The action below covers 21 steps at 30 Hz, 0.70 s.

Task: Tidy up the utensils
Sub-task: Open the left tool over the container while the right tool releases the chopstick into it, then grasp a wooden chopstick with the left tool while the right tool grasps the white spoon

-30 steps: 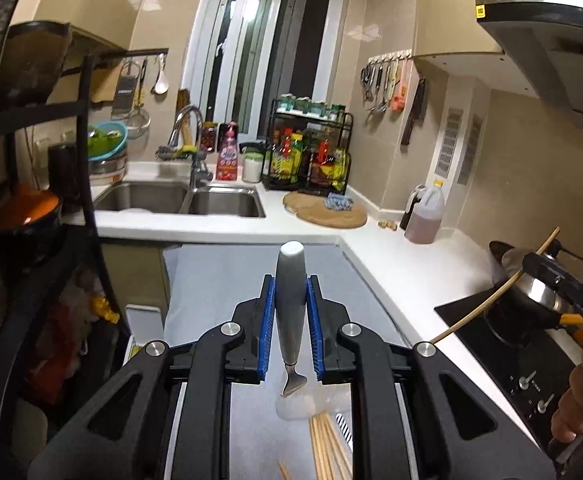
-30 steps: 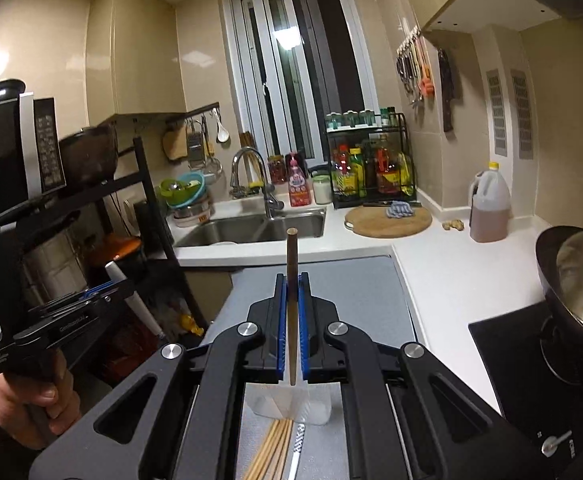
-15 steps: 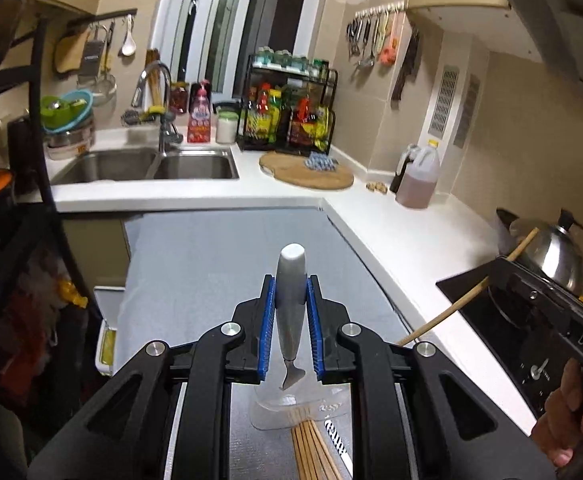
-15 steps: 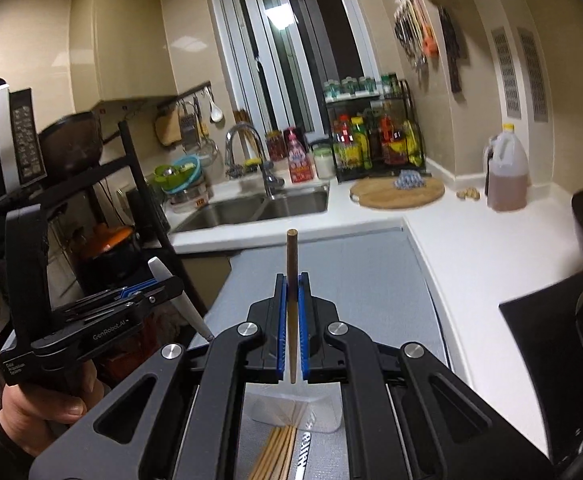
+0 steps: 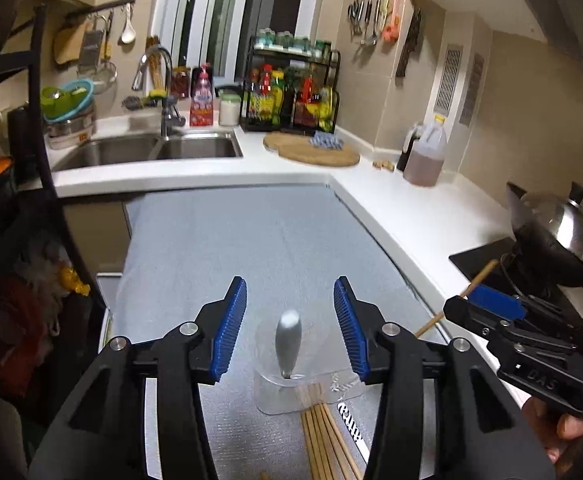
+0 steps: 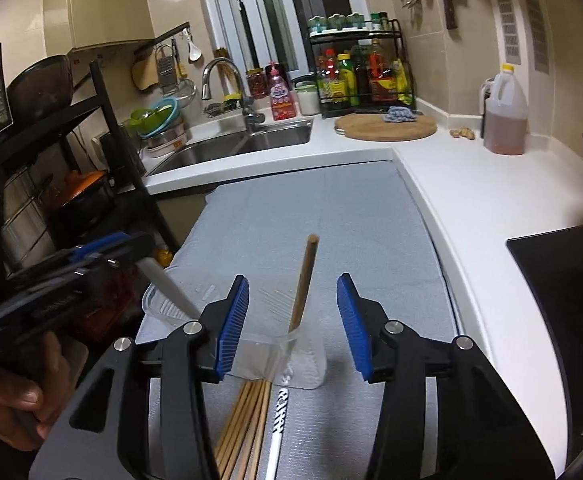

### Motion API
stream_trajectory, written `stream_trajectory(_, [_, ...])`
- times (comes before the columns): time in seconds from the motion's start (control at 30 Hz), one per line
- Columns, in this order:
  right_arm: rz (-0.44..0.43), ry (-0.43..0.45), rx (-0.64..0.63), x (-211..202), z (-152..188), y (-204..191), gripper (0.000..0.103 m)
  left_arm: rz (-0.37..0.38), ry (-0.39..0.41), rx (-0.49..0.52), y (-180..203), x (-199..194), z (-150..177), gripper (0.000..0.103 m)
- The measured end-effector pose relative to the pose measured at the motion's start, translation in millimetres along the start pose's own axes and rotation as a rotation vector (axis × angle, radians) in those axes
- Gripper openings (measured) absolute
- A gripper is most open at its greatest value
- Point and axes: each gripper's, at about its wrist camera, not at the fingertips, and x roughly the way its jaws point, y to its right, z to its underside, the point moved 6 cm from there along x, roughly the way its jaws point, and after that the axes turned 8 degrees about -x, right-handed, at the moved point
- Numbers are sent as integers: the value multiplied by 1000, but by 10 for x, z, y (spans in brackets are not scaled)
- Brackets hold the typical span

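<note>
A clear plastic cup (image 5: pixel 291 390) stands on the grey mat (image 5: pixel 251 248), also in the right wrist view (image 6: pixel 303 364). A grey-handled utensil (image 5: pixel 287 340) stands in it, below my open left gripper (image 5: pixel 290 328). A wooden chopstick (image 6: pixel 303 280) leans in the cup between the jaws of my open right gripper (image 6: pixel 293 320). Several chopsticks (image 5: pixel 327 440) and a white-handled utensil (image 5: pixel 351 424) lie on the mat in front of the cup; they also show in the right wrist view (image 6: pixel 247 420) (image 6: pixel 277 428). The other gripper shows at the edge of each view (image 5: pixel 531 344) (image 6: pixel 51 288).
A sink (image 5: pixel 151 152) and tap are at the back left, a round cutting board (image 5: pixel 311 152) and spice rack behind. An oil jug (image 5: pixel 425 156) stands on the white counter. A wok (image 5: pixel 551 232) sits on the hob at right. A black shelf rack (image 6: pixel 91 160) is at left.
Both grippers have opened. The grey-handled utensil and the chopstick have left the jaws and now stand in the clear cup. Both grippers have tilted down toward the cup.
</note>
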Motion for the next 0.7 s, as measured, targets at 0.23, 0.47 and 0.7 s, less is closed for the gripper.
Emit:
stream_trajectory(0.23, [65, 58, -30, -430, 3, 19, 47, -5, 124, -6, 41, -676, -7, 45])
stream_trajectory(0.47, [87, 154, -57, -1028, 356, -119, 47, -24, 155, -35, -41, -1168, 616, 45])
stream_trajectory(0.7, [30, 146, -12, -1102, 1208, -284, 18, -47, 56, -43, -111, -1113, 1647, 45])
